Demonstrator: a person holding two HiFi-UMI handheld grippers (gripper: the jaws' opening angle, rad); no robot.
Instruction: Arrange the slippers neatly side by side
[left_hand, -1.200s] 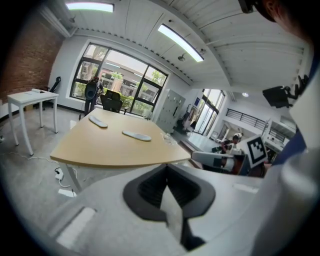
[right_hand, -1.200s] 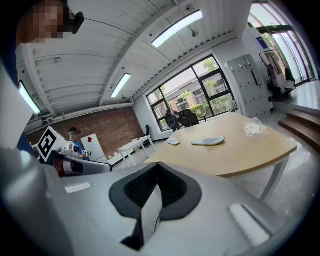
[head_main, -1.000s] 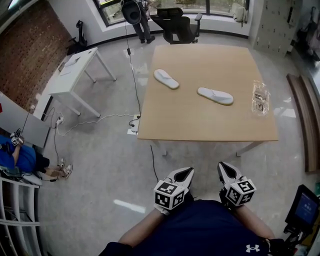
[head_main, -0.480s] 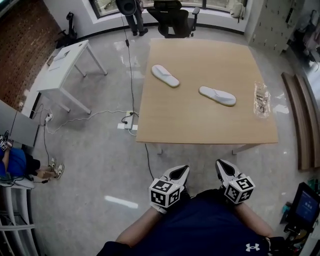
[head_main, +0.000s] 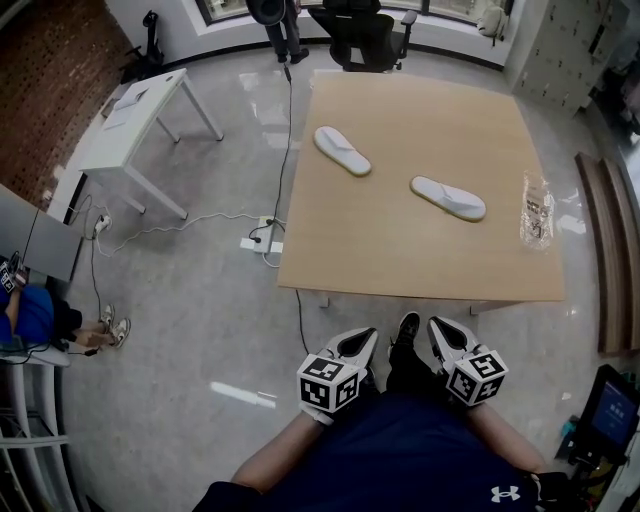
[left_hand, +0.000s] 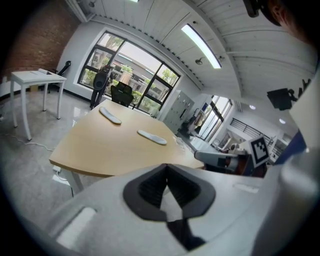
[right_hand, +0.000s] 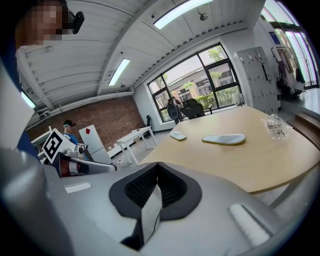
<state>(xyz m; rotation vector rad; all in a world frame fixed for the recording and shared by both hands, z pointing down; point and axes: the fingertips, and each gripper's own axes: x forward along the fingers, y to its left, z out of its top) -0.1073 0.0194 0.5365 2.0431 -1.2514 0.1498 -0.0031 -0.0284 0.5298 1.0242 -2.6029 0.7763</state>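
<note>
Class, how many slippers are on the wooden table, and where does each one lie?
2. The left slipper lies toward the table's far left. The right slipper lies near its middle, apart from the first. No others show.

The top edge crops what seems an office chair (head_main: 362, 40).

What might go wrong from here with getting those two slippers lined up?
The left claw and right claw are shut; unless opened, they would likely just shove the far slipper or near slipper across the smooth table. The two point different ways, so pairing needs turning, which may flip one. The plastic bag by the right edge might get knocked off.
</note>
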